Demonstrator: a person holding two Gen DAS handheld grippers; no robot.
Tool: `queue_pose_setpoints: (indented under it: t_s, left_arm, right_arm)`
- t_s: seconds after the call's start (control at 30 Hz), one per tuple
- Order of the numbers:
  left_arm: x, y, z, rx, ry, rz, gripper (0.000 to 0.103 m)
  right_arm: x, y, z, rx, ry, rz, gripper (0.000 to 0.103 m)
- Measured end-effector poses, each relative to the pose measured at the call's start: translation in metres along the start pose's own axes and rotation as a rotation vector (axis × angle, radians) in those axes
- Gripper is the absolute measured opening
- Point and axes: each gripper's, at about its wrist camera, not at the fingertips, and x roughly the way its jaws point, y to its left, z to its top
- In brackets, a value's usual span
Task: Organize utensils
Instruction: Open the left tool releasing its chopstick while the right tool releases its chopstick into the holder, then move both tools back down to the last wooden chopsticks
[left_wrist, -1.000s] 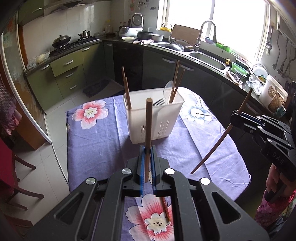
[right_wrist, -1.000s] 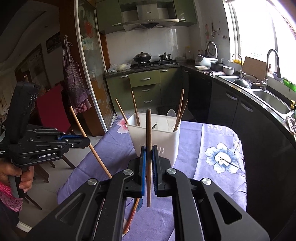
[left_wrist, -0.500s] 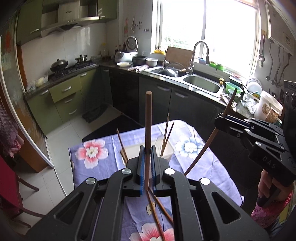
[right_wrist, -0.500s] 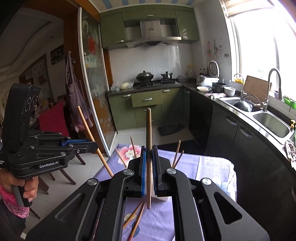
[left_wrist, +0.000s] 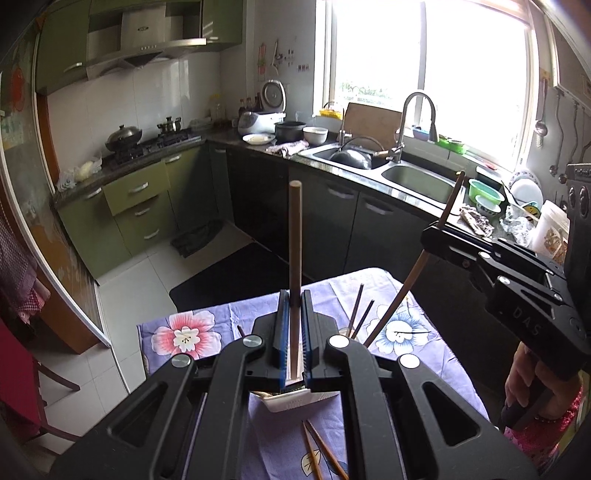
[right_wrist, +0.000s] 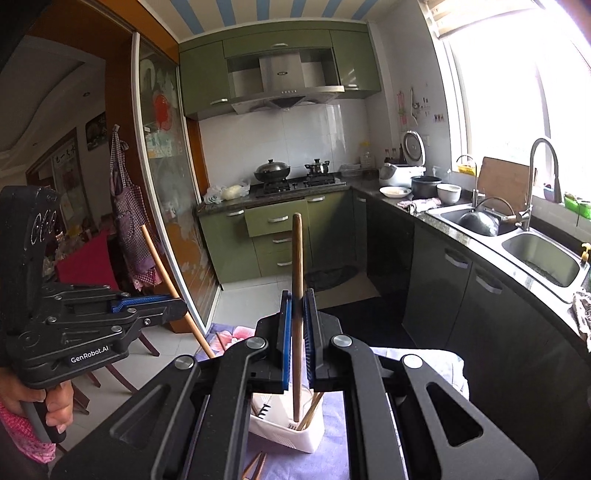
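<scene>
Kitchen behind, both grippers' jaws apparently pinch one chopstick (left_wrist: 294, 236) each.

Both handheld tools are matte black, angular linkages with cut-out triangular slots and round silver screw heads at the pivots. The left gripper (left_wrist: 294, 332) carries bright blue ribbed pads (left_wrist: 282, 332) lining the inside of its two fingers; seen from the other camera, its side bears white "GenRobot.AI" lettering and a tall black block on top. The right gripper (right_wrist: 296, 339) has the same blue pads (right_wrist: 284, 343), and its flank shows embossed "DAS" letters. Each has a dark pistol handle. The left hand (right_wrist: 51, 402) and right hand (left_wrist: 532, 387) emerge from pink patterned sleeves (left_wrist: 543, 439).
</scene>
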Motion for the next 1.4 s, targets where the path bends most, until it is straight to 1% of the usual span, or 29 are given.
queue_pose_setpoints:
  t_s: [0.17,0.37,0.43,0.5,0.57,0.63,0.7,0.83,0.97,1.07,1.2,1.4]
  left_arm:
    - [0.029,0.009,-0.016,-0.007,0.058,0.009,0.006]
    - [0.047,0.017,-0.039,-0.004,0.111,0.024,0.006]
    - [0.048,0.018,-0.044,-0.003,0.122,0.023,0.007]
    - [0.047,0.020,-0.048,-0.008,0.127,0.023,0.012]
    - [0.040,0.020,-0.050,-0.007,0.120,0.025,0.015]
    - [0.030,0.019,-0.053,-0.005,0.108,0.024,0.016]
    - [0.019,0.017,-0.057,-0.003,0.098,0.021,0.019]
    - [0.001,0.013,-0.075,0.003,0.099,0.024,0.022]
    - [-0.005,0.013,-0.103,-0.011,0.125,0.016,0.022]
    - [-0.003,0.016,-0.127,-0.033,0.153,0.008,0.022]
    - [0.008,0.021,-0.162,-0.069,0.209,-0.006,0.022]
    - [0.028,0.025,-0.206,-0.106,0.289,-0.007,0.022]
  right_arm:
    - [0.033,-0.010,-0.024,0.007,0.060,0.008,0.007]
    - [0.060,-0.013,-0.055,0.013,0.124,0.009,0.007]
    - [0.064,-0.011,-0.063,0.010,0.131,0.006,0.008]
    - [0.065,-0.011,-0.066,0.010,0.138,0.000,0.008]
    - [0.061,-0.009,-0.067,0.013,0.130,-0.003,0.008]
    - [0.049,-0.003,-0.068,0.011,0.111,-0.003,0.009]
    - [0.033,-0.001,-0.069,0.006,0.089,-0.002,0.015]
    - [0.000,0.009,-0.083,-0.008,0.061,0.002,0.017]
    - [-0.014,0.014,-0.117,-0.009,0.093,-0.011,0.018]
    - [-0.019,0.013,-0.151,0.007,0.135,-0.022,0.018]
    - [-0.019,0.002,-0.199,0.051,0.192,-0.041,0.022]
    - [-0.016,-0.019,-0.250,0.114,0.253,-0.084,0.022]
